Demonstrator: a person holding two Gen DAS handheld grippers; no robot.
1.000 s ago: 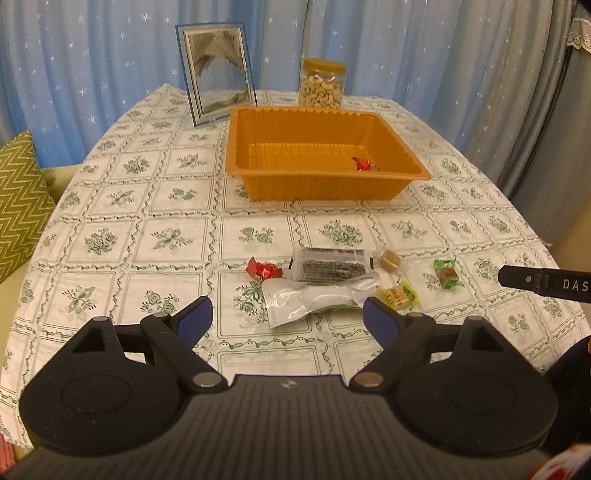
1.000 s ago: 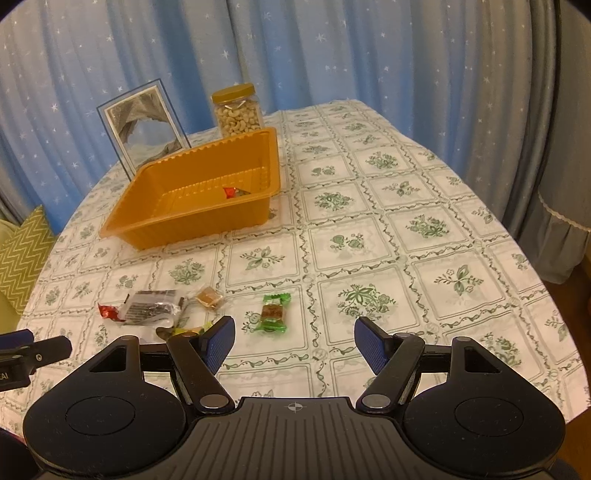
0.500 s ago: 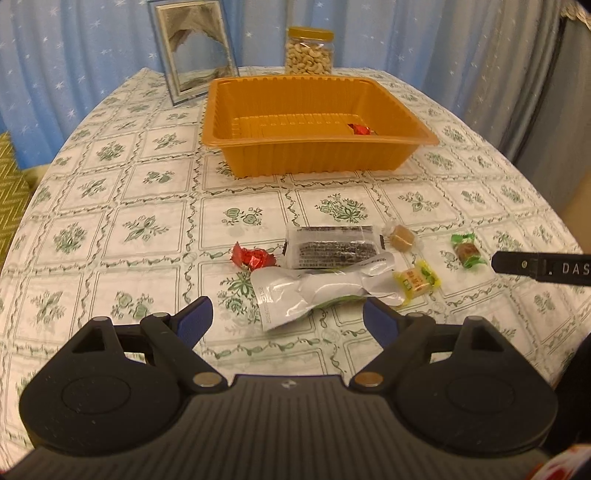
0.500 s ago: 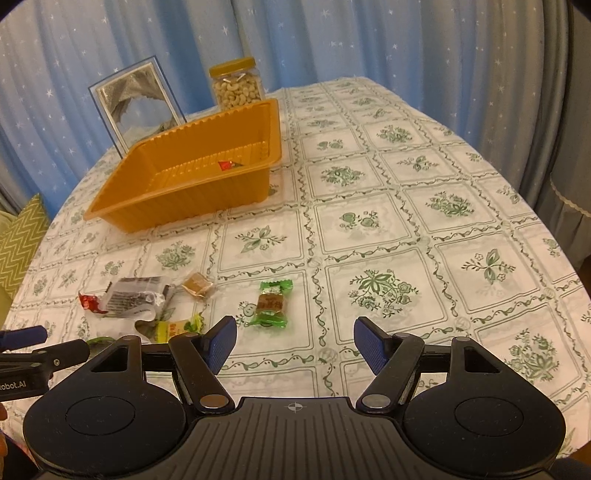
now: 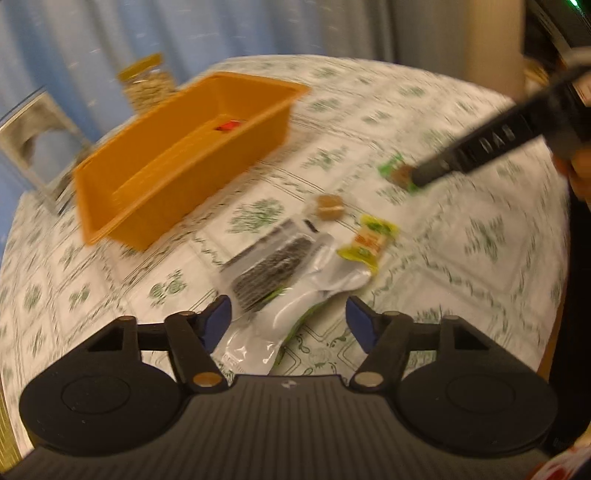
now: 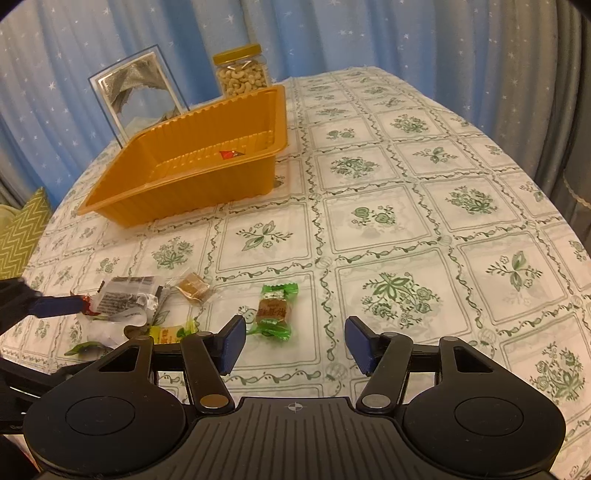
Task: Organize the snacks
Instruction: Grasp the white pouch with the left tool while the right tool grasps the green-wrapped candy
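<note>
Left gripper point(image 5: 288, 325) and right gripper point(image 6: 293, 343) angled down over table, jaws apart, just been closing, pressing nothing.

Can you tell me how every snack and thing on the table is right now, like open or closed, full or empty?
Orange tray: upright, nearly empty.
Red candy: wrapped, inside the tray.
Nut jar: lid on, upright, full of nuts.
Green candy: wrapped, on the cloth.
Brown candy: wrapped, on the cloth.
Silver pouch: lying flat.
Left gripper: open, jaws just closing, over the pouch.
Right gripper: open, jaws just closing, empty.

A home dining spot, patterned tablecloth point(image 6: 376, 218), star-print curtains point(image 6: 332, 33), picture frame point(image 6: 136, 96), cushion point(image 6: 22, 232)
</note>
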